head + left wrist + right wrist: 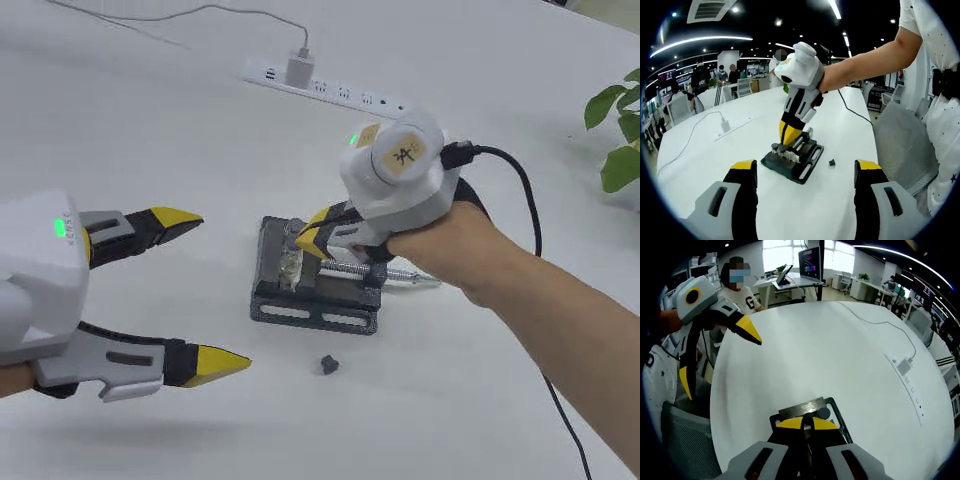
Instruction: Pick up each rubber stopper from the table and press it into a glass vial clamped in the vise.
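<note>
Near the left edge, the left gripper (220,289) hovers wide open, free for the next pick.
One rubber stopper (328,365) lies on the table (450,420) just before the vise (315,312); beyond it the right gripper (308,238) leans down from the right, jaws closed over a glass vial (291,265), probably pressing; whether a stopper sits between them is hidden.

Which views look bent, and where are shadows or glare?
Both gripper views curve the table edge; the head view is straight, evenly lit, with a soft shadow under the left gripper; ceiling lights glare in the left gripper view.
</note>
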The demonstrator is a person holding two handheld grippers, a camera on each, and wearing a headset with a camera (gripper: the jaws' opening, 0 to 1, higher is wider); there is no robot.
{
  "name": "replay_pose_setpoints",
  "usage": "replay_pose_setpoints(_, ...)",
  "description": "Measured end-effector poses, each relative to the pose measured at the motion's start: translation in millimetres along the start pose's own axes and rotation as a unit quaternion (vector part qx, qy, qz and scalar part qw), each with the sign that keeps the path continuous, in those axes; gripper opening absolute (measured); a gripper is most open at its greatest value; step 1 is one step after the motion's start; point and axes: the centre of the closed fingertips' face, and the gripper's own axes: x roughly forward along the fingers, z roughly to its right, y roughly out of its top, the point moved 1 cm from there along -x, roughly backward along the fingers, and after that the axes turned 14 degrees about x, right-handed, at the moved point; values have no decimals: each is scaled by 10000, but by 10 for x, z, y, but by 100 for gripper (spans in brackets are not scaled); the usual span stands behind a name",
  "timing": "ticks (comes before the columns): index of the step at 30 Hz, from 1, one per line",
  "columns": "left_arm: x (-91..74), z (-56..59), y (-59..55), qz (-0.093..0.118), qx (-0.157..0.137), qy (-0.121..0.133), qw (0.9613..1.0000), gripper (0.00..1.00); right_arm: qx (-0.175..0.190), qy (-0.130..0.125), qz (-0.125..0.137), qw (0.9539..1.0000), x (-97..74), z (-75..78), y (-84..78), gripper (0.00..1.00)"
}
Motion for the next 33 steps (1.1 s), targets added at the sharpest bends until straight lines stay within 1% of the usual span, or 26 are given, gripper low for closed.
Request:
replay_pose_setpoints(2,-12,19,8,-19,27,0,10000,78,39,5,96,9999,-35,-6,-8,3)
replay_pose_setpoints(4,-20,41,16,-28,33,-11,10000,78,114,-5,215,9997,-114,-15,-17,4)
replay_pose_setpoints(6,-21,65,15,-60,68,-36,10000,78,143,3,301,9994,-156,-30,-30,7)
replay_pose_setpoints(9,-23,98,23,-95,108,-83,9999,78,199,-24,438,9988,-256,-41,-92,9)
replay_pose_setpoints(12,-20,118,31,-131,163,-122,9997,78,218,-23,533,9983,-333,-63,-164,15)
replay_pose_setpoints(14,-14,134,44,-145,202,-154,9996,77,178,1,633,9978,-399,-95,-206,18)
replay_pose_setpoints(18,12,181,62,-209,310,-255,9990,76,287,11,783,9965,-505,-143,-283,21)
replay_pose_setpoints(20,31,208,67,-244,390,-320,9984,76,315,-4,885,9956,-568,-172,-328,24)
replay_pose_setpoints(23,66,237,68,-293,444,-401,9978,74,362,5,1002,9943,-633,-176,-407,29)
replay_pose_setpoints(24,81,253,73,-306,509,-445,9972,74,372,-8,1044,9938,-665,-187,-441,31)
replay_pose_setpoints(28,128,291,75,-356,613,-561,9959,72,443,-36,1112,9928,-742,-212,-565,34)
replay_pose_setpoints(33,186,349,45,-489,810,-748,9927,70,548,-14,1268,9904,-822,-272,-717,42)
